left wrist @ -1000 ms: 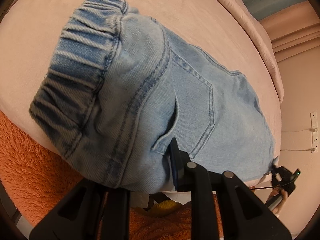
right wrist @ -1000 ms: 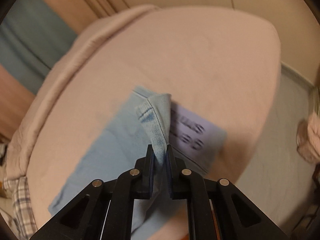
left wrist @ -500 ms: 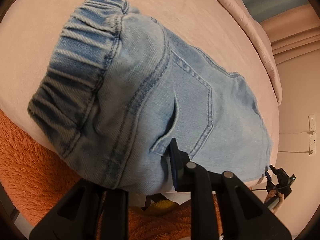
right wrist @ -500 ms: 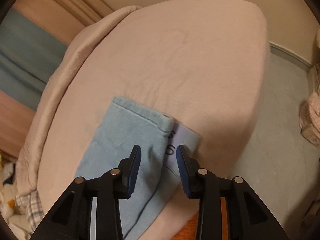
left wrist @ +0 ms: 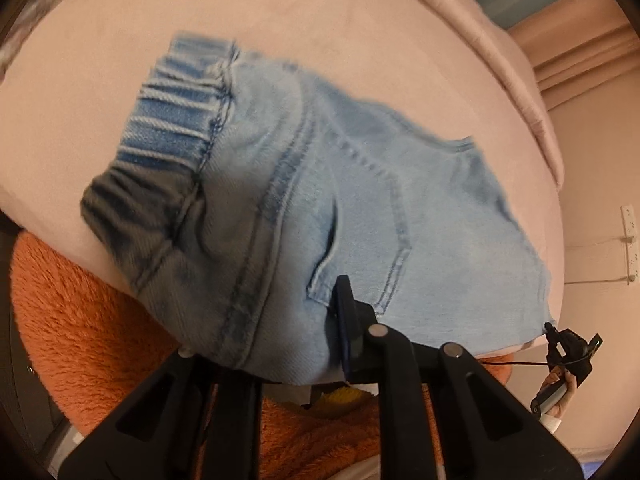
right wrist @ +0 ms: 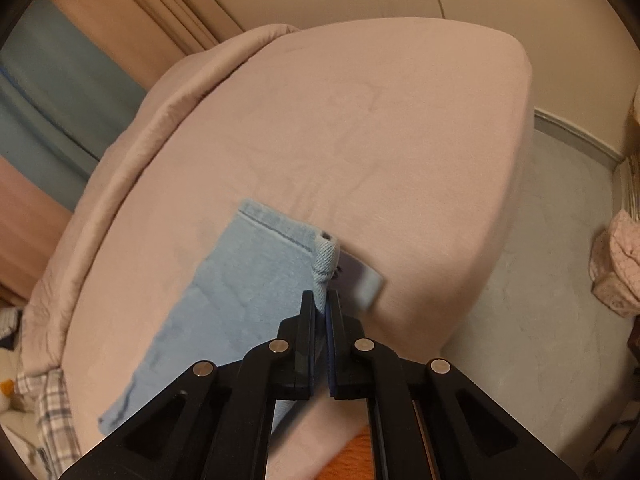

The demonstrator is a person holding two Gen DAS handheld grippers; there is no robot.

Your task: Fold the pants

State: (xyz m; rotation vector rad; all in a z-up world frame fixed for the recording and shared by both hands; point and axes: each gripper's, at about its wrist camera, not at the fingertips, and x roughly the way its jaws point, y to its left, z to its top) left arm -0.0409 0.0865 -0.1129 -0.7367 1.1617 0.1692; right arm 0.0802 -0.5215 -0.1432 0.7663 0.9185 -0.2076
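Note:
Light blue denim pants [left wrist: 320, 216] lie on a pink bed [left wrist: 320, 20], elastic waistband at the upper left and back pocket near my left gripper [left wrist: 296, 340]. The left gripper is shut on the waist end's near edge; one finger [left wrist: 348, 320] rests on top of the cloth, the other is hidden under it. In the right wrist view the leg end [right wrist: 248, 280] lies flat with its hem towards the far side. My right gripper [right wrist: 321, 304] is shut on the hem's near corner, which stands pinched up. A pale tag [right wrist: 360, 284] pokes out beside it.
An orange fluffy blanket [left wrist: 100, 320] hangs below the bed's near edge. A rolled pink duvet [right wrist: 132, 132] runs along the far side of the bed. Grey floor [right wrist: 540, 260] lies to the right, with a pink bundle [right wrist: 618, 264] at its edge.
My right gripper was shut on the hem, opened half a second ago, and has shut again on the hem corner. The left gripper has drawn back slightly, still holding the waist.

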